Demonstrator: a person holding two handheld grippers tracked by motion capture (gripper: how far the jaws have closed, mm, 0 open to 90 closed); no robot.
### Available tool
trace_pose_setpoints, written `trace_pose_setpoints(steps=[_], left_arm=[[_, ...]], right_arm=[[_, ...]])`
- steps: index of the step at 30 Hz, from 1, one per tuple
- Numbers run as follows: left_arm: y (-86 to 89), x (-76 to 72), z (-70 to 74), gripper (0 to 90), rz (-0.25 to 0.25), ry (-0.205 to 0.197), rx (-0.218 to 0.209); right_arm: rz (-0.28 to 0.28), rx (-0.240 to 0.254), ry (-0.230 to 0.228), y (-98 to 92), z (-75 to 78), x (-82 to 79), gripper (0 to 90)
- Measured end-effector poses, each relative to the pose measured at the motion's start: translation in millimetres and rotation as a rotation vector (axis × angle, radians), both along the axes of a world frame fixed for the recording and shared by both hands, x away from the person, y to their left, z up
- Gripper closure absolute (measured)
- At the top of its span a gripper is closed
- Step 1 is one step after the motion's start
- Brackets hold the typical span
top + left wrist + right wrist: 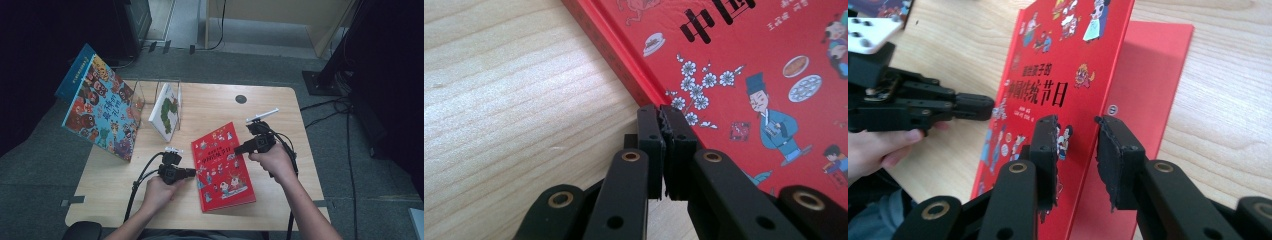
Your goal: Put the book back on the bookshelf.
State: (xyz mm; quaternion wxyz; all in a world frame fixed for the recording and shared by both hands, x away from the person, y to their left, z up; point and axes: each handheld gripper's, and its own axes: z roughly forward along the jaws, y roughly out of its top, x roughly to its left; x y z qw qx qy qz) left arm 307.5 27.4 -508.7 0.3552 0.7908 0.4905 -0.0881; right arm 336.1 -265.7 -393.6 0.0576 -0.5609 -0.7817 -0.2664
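Observation:
A red picture book lies near the front middle of the wooden table. My left gripper is shut, its closed tips resting at the book's left edge by the spine. My right gripper is at the book's upper right. In the right gripper view the front cover stands tilted up off the red endpaper. Its free edge runs between my right gripper's jaws, which stand apart with a gap showing. The left gripper shows beyond, held by a hand.
A large colourful book leans upright at the table's left. A white book with a green picture stands in a clear holder behind the red book. A dark round grommet sits near the far edge. Cables trail from both grippers.

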Motion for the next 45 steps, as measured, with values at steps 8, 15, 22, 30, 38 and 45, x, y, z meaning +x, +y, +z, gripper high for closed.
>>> trace_pose_setpoints(steps=[8,15,22,30,38,45], left_arm=[[-0.3,0.4,0.6,88.7,0.005,-0.005,-0.005],[-0.9,0.7,0.5,88.6,0.015,-0.011,-0.015],[0.5,2.1,0.1,86.5,0.015,-0.012,-0.02],[6.8,4.2,6.7,69.2,0.008,-0.032,-0.052],[10.6,6.0,8.0,52.2,-0.003,-0.042,-0.06],[11.2,7.5,8.7,41.4,-0.017,-0.05,-0.051]], right_arm=[[0.087,-0.067,-0.003,27.7,18.5,1.9,70.6],[0.138,-0.06,-0.002,54.5,21.1,9.2,74.4],[0.166,-0.066,0.019,72.7,21.7,16.2,78.7],[0.194,-0.105,0.047,79.1,28.9,20.5,81.8],[0.203,-0.146,0.07,78.6,36.9,21.9,88.0],[0.219,-0.134,0.089,75.8,37.7,25.0,88.3]])
